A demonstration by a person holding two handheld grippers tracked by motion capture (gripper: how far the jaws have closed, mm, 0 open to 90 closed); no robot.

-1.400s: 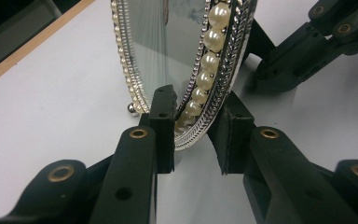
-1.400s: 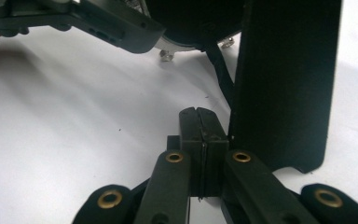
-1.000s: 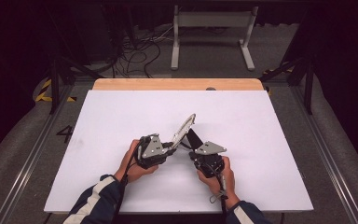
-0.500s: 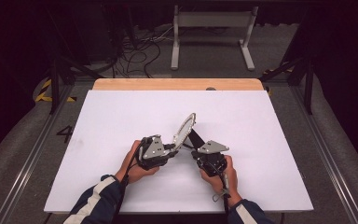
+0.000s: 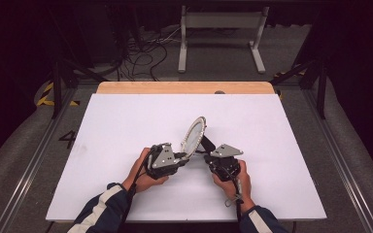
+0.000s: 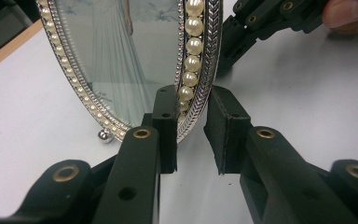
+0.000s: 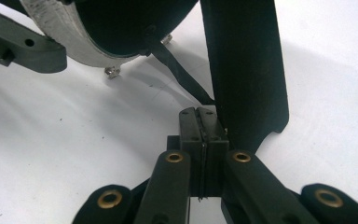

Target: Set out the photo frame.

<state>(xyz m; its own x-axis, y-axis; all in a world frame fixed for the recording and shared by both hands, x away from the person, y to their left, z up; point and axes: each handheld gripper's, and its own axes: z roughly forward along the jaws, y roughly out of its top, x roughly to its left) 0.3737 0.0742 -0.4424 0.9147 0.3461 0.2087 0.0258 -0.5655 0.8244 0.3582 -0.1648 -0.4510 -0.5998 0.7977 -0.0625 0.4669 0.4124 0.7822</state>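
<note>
An oval frame point(image 5: 193, 136) stood tilted on the white worktop point(image 5: 126, 121). The left hand-held gripper point(image 6: 191, 133) sat around its pearl rim, right pad not touching. The right hand-held gripper point(image 7: 203, 128) was clenched by the black stand point(image 7: 244, 65). The left gripper view showed a lady's picture.

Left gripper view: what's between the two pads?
The oval frame's pearl-set rim, against the pad on the left; contact with the other is unclear. Seen in the left gripper view.
</note>
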